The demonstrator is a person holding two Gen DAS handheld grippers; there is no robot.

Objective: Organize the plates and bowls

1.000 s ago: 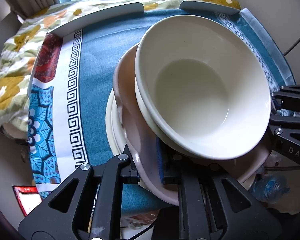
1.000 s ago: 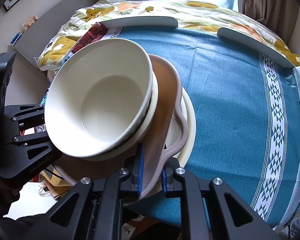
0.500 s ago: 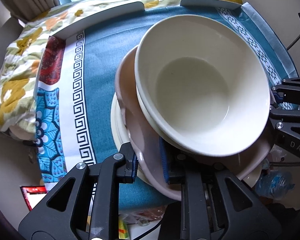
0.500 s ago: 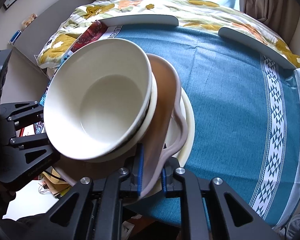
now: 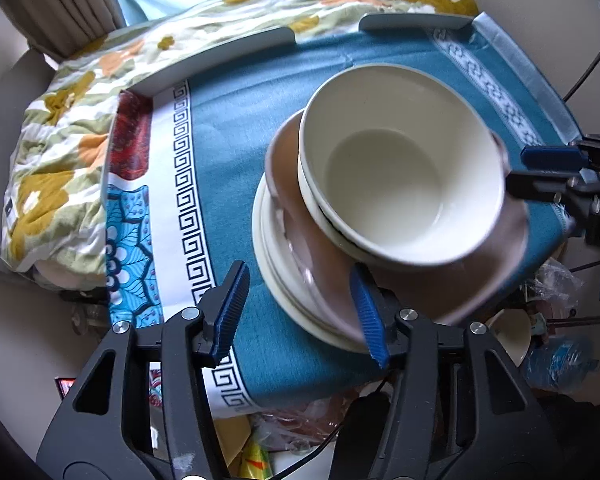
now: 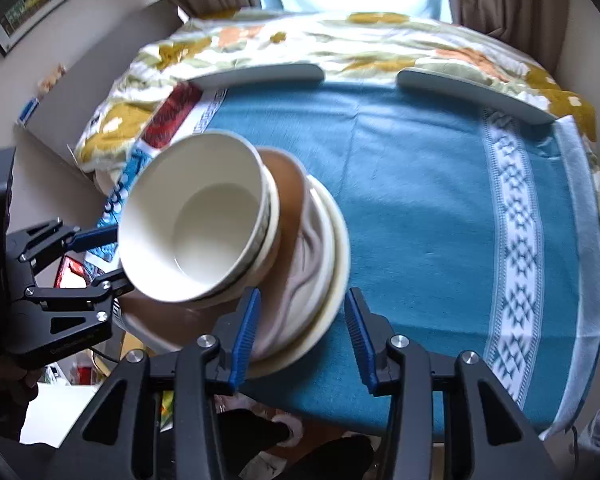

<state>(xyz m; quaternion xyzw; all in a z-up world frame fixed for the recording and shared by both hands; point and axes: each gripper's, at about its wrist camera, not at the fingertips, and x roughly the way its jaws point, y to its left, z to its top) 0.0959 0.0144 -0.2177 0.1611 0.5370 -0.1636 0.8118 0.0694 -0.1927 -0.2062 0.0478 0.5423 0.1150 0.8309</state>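
Note:
A stack of dishes stands on the blue tablecloth near its front edge. A cream plate is at the bottom, a pinkish-brown wavy plate lies on it, and nested cream bowls sit on top. My left gripper straddles the near rim of the plates; its jaws are opening and the pads do not press on it. My right gripper straddles the opposite rim of the plates, jaws also opening, pads off it. Each gripper shows in the other's view, the right gripper and the left gripper.
Two grey rails edge the far side of the table, with a floral quilt and curtains behind. Bags, a bottle and a bowl lie below the table's edge. The cloth to the right of the stack is bare.
Both grippers were shut on the pinkish-brown plate's rim; now both have opened and drawn up and back. The stack stays on the cloth.

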